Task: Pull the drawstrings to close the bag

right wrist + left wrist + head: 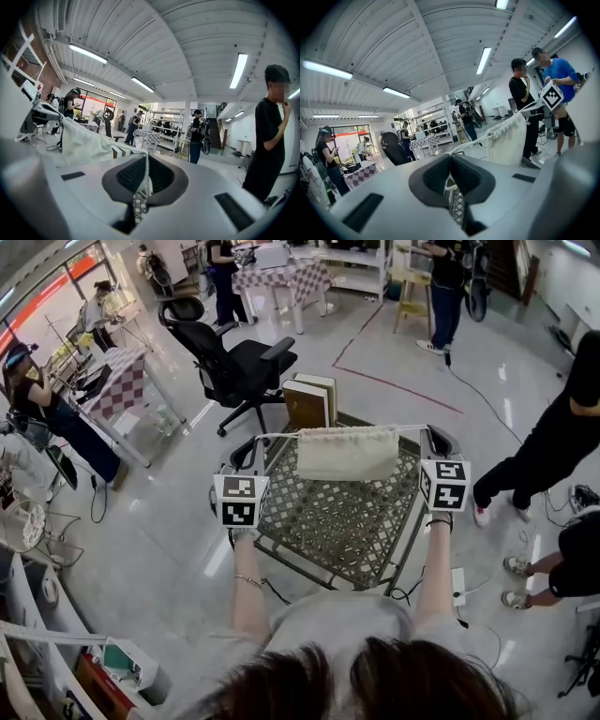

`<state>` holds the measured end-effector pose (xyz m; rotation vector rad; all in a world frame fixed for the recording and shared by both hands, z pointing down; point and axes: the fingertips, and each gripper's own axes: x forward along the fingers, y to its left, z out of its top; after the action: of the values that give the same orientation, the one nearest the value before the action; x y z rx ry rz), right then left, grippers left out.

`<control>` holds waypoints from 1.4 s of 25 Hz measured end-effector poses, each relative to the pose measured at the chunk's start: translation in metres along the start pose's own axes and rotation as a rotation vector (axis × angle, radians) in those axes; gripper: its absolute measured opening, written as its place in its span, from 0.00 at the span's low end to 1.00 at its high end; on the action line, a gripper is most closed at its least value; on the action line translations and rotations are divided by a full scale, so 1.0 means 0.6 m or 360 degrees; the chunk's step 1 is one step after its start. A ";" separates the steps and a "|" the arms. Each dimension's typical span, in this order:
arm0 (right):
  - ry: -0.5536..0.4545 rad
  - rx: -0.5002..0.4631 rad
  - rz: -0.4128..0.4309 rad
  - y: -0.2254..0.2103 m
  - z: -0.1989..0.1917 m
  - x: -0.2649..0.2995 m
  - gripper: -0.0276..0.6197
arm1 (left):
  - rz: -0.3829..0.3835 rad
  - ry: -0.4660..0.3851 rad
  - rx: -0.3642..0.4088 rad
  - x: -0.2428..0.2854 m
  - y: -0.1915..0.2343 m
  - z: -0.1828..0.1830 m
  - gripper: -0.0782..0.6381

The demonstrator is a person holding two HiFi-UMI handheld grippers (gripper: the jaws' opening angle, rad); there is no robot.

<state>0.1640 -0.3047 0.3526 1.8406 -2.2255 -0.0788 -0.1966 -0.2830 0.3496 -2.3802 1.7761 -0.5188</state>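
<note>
Over the metal lattice counter (347,521), the cream drawstring bag (348,454) hung stretched in the air. At its 9 o'clock the left hand-held gripper (256,446), and at its 3 o'clock the right hand-held gripper (427,435), each had jaws pressed together, pinching a white drawstring (281,435).

Large open lab/workshop hall. Evidence: ribbed vaulted ceiling (440,42) w/ strip lights (483,60); glossy grey floor (375,343) w/ red tape line (398,383); checked-cloth work tables (281,279); metal shelving (166,126); black office chair (239,367); cable (478,396) across floor; several people (445,287) at stations.
</note>
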 end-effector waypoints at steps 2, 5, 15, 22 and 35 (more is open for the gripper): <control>0.0001 0.0004 -0.0006 -0.003 0.002 0.000 0.08 | -0.0002 -0.0005 -0.0001 0.001 0.000 0.002 0.15; 0.0005 0.0015 -0.0016 -0.006 0.001 0.001 0.08 | 0.0000 -0.0015 0.0003 0.001 0.003 0.003 0.15; 0.0013 0.0030 -0.0023 -0.014 -0.001 0.007 0.08 | 0.0017 -0.0025 0.0046 0.000 0.011 0.008 0.15; 0.0014 0.0049 -0.0046 -0.021 -0.003 0.004 0.08 | 0.0022 -0.0040 0.0036 -0.003 0.015 0.008 0.15; 0.0025 0.0079 -0.0099 -0.044 -0.004 0.002 0.08 | 0.0016 -0.0061 0.0008 0.001 0.016 0.015 0.15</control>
<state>0.1900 -0.3108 0.3498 1.9301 -2.1785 -0.0202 -0.2019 -0.2871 0.3383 -2.3603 1.7681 -0.4722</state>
